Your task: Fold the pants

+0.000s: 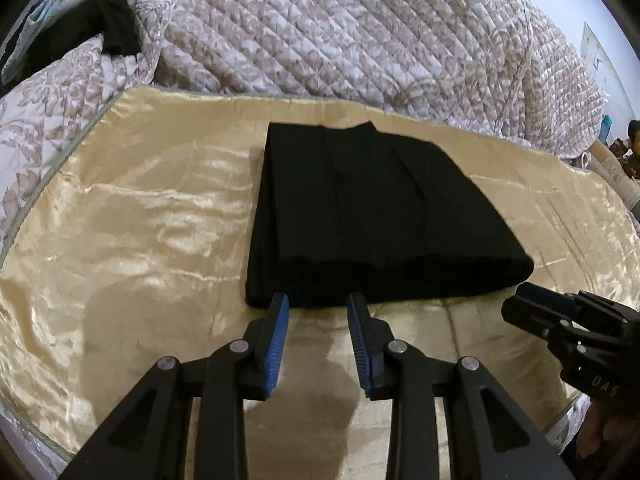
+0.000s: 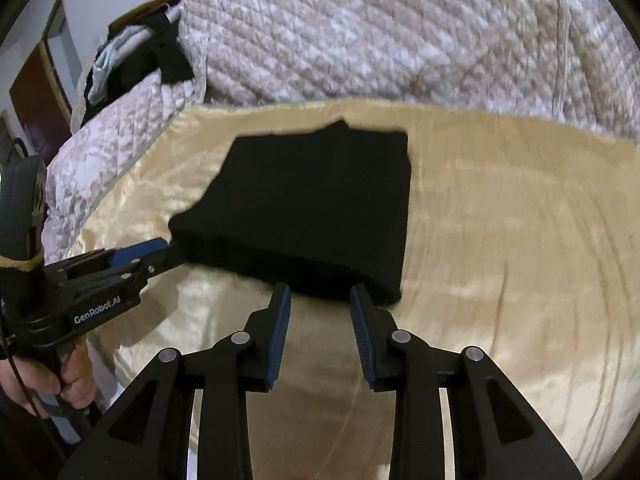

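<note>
My left hand-held gripper (image 1: 318, 304) and right hand-held gripper (image 2: 320, 294) are both hanging released, nothing between their jaws. Just beyond their tips, the black pants (image 1: 360, 216) are lying folded on the gold satin sheet (image 1: 140, 208) over the bed. I'm judging them soft, light and liable to slide on satin; I'd be pinching the thick near edge. Black cloth is hiding the layers.
</note>
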